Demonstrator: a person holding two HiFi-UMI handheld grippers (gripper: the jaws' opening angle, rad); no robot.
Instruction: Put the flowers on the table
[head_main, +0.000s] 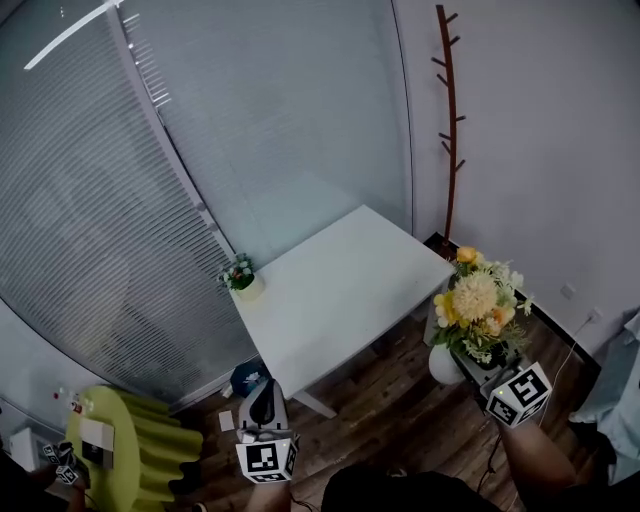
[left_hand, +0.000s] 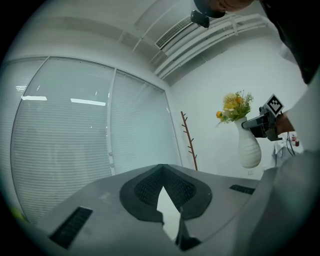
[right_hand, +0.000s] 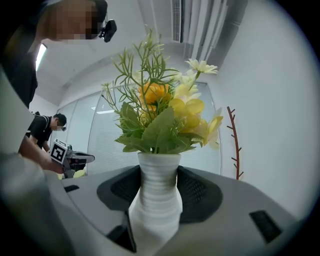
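The right gripper (right_hand: 157, 190) grips a white ribbed vase (head_main: 445, 365) of yellow and cream flowers (head_main: 476, 300), its dark pads pressed to either side of the vase just below the neck. The vase stands upright in the grip, held in the air over the wooden floor (head_main: 400, 425), just off the right corner of the white table (head_main: 345, 290) and not yet on it.

The left gripper (left_hand: 161, 170) is clenched on nothing, the tips of its pads meeting. In the head view it sits low at centre, near the table's front edge and well apart from the vase.

The table top is bare but for a small potted plant (head_main: 240, 275) at its far left corner, close to the window blinds (head_main: 120, 200). A slim brown coat rack (head_main: 450, 120) stands against the white wall behind the table's far corner. A green ribbed stool (head_main: 150, 445) sits at lower left of the head view, a small white-and-dark object lying on top that is too small to make out.
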